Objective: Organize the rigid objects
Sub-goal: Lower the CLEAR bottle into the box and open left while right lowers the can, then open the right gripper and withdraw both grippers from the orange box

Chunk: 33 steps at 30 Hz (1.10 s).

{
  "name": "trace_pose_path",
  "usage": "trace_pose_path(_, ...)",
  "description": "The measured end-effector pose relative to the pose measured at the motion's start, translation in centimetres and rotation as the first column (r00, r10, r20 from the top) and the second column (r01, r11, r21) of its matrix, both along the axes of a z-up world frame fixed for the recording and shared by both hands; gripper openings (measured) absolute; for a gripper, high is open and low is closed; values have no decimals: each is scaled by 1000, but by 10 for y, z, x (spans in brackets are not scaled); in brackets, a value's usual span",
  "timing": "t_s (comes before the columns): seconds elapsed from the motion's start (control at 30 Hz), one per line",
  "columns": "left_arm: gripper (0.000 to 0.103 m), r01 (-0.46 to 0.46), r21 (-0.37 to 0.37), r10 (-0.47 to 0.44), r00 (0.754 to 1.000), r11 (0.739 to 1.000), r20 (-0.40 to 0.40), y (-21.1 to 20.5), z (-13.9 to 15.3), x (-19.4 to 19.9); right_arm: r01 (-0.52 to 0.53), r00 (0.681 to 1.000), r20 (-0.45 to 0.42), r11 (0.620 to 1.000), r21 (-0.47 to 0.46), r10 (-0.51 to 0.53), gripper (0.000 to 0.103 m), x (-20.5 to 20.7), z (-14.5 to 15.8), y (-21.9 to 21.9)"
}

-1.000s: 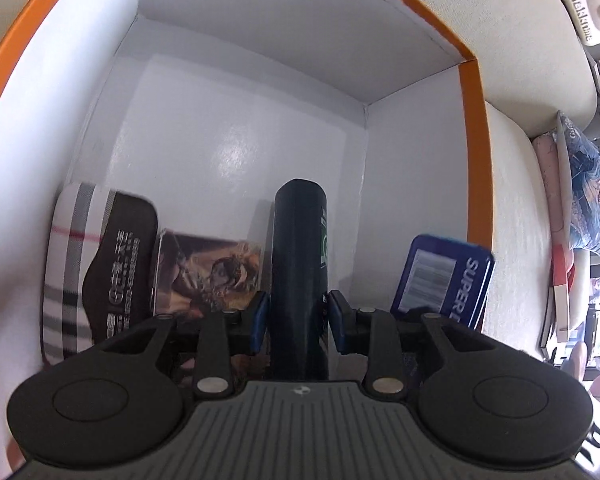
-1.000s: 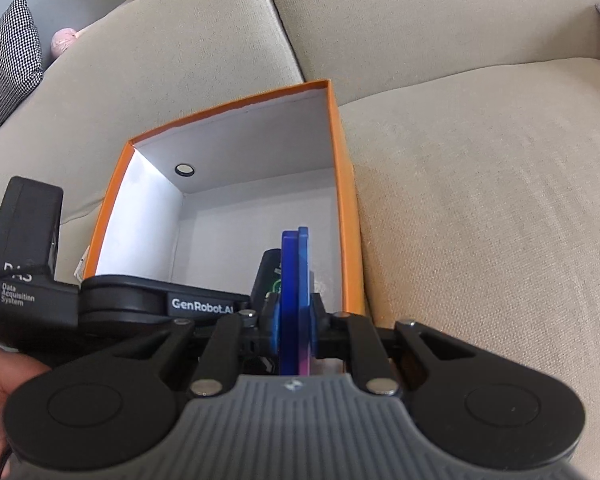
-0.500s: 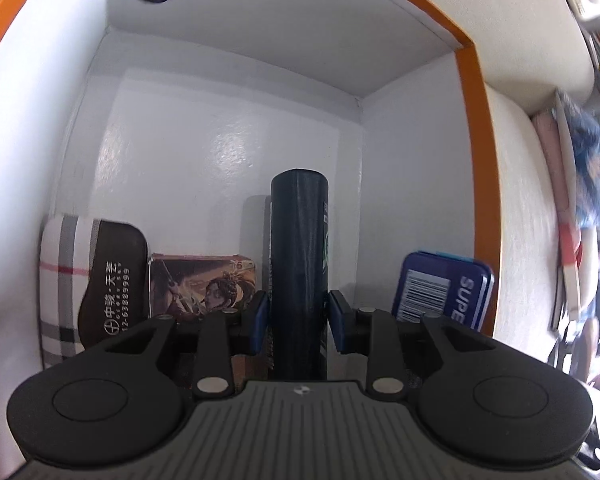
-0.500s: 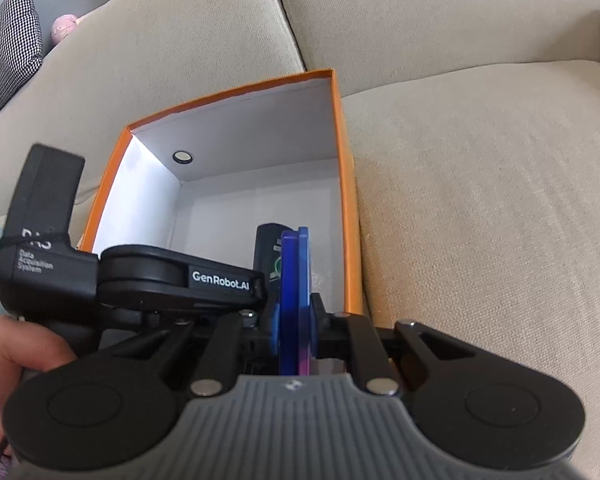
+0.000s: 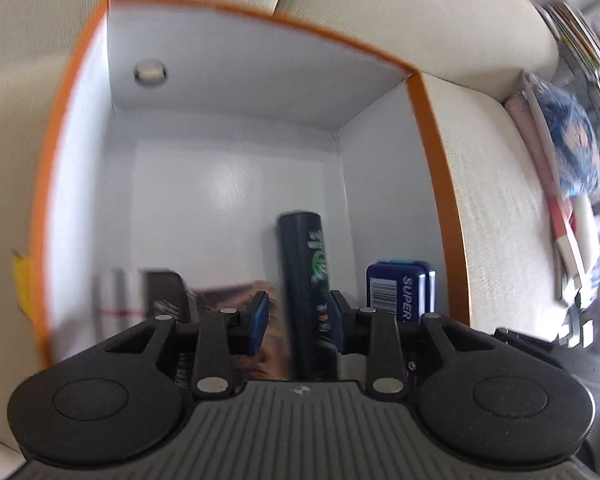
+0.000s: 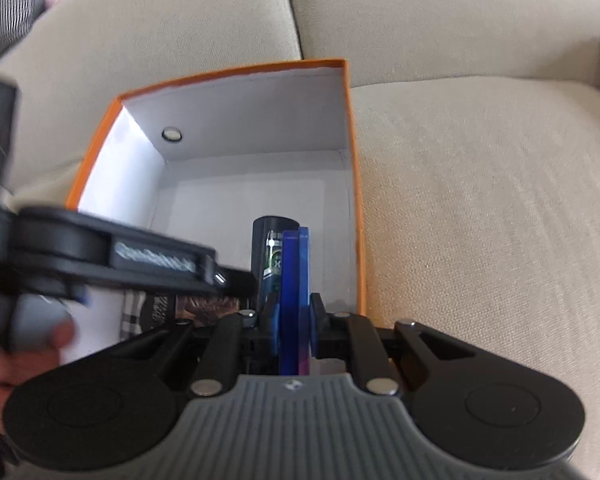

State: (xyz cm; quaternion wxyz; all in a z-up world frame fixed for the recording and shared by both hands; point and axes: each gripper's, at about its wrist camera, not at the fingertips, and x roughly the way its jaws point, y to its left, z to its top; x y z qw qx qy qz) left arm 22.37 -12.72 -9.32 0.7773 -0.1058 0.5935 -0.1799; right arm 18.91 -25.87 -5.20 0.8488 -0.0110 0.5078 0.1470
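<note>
Sofa (image 6: pixel 480 200); blue tin (image 6: pixel 296 300) clamped in right tool (image 6: pixel 294 320).

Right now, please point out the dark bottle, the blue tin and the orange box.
dark bottle (image 5: pixel 302 240), left wrist view, upper body.
blue tin (image 5: pixel 398 294), left wrist view, printed face.
orange box (image 6: pixel 354 184), right wrist view, right rim.

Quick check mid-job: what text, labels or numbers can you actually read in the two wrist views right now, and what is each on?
"SUPER": blue tin, beside a barcode; its digits are too small.
Dark bottle: green logo and white lettering, blurred.
Left gripper: white lettering on its side, motion-blurred.
Plaid tin and picture box: blurred, unreadable.
</note>
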Motion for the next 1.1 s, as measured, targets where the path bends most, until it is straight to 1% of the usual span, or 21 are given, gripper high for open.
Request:
trace_pose_path(0.1, 36, 23, 29, -24, 999, 999, 42, 10, 11, -8, -15, 1000, 13, 997, -79, 16, 14, -3, -7, 14)
trace_pose_path(0.17, 36, 19, 22, -20, 999, 1000, 51, 11, 15, -8, -17, 1000, 18, 993, -117, 19, 14, -1, -9, 22)
trace_pose_path(0.23, 36, 8, 7, -8, 998, 1000, 63, 22, 19, -12, -28, 999, 17, 988, -154, 31, 14, 0, -13, 32)
trace_pose_path(0.3, 36, 2, -11, -1, 997, 1000, 74, 45, 26, -22, -42, 999, 24, 975, -217, 49, 14, 0, -16, 42)
trace_pose_path(0.33, 36, 3, -23, -1, 997, 1000, 78, 47, 28, -24, -48, 998, 27, 968, -246, 56, 14, -1, -19, 47)
trace_pose_path(0.4, 36, 2, -34, 1, 997, 999, 84, 22, 24, -5, -45, 998, 35, 949, -313, 59, 14, -1, -24, 54)
trace_pose_path(0.43, 36, 3, -35, 0, 996, 999, 86, 25, 26, -6, -53, 997, 37, 942, -330, 69, 14, -1, -26, 58)
trace_pose_path(0.57, 36, 8, -65, -2, 995, 998, 96, 32, 30, -8, -68, 998, -15, 932, -355, 67, 14, 3, -40, 63)
trace_pose_path(0.63, 36, 3, -68, 4, 995, 998, 103, 35, 32, -8, -68, 998, -22, 937, -343, 64, 14, 4, -42, 60)
trace_pose_path(0.77, 36, -17, -86, 26, 994, 996, 105, 43, 32, -7, -66, 998, -42, 959, -276, 56, 14, 7, -37, 50)
trace_pose_path(0.97, 36, -26, -96, 37, 993, 995, 109, 49, 33, -8, -87, 995, -59, 971, -224, 75, 14, 4, -32, 40)
trace_pose_path(1.1, 36, -28, -101, 39, 993, 995, 113, 49, 33, -7, -78, 996, -64, 978, -193, 67, 15, 3, -29, 33)
